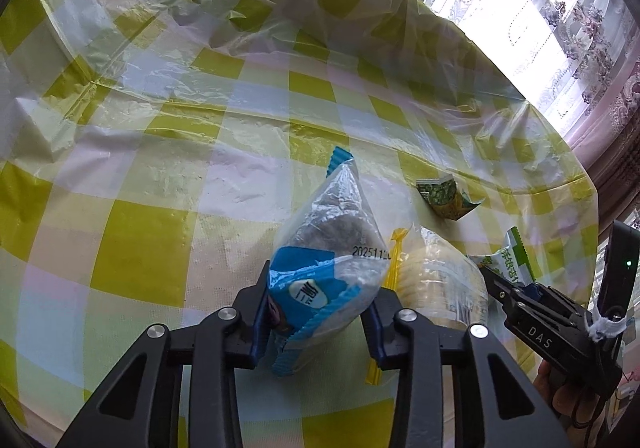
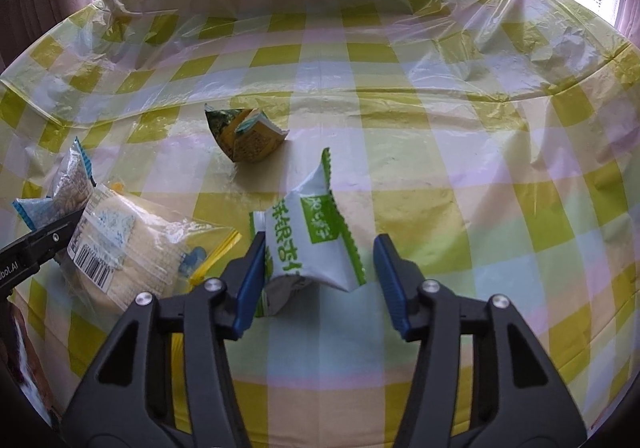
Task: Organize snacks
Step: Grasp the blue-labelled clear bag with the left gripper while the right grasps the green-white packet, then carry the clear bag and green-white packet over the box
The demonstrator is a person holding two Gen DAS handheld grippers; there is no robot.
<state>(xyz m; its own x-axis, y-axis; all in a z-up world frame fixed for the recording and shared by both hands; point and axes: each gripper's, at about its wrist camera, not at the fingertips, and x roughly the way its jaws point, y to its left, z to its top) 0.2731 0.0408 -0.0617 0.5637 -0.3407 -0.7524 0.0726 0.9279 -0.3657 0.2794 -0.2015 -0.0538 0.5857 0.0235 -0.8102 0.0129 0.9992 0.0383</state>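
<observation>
The left gripper [image 1: 318, 322], black arms tipped with blue pads, points steeply down, and its jaws are clamped from both sides on a clear and blue snack packet [image 1: 320, 268]. The right gripper [image 2: 320, 280], of the same build, also tilts down; its jaws stand apart around a white and green snack packet [image 2: 312, 244], the left pad touching it, the right pad clear. A hand [image 1: 560, 392] grips its handle.

The table is covered by a thin, glossy, crinkled plastic sheet [image 1: 168, 151]; the blue snack bag [image 1: 320, 260] is made of clear shiny film; the green-and-white packet [image 2: 316, 240] is seen as smooth, glossy foil; matt black plastic and ribbed blue pads [image 2: 390, 284] are shown on the grippers.
</observation>
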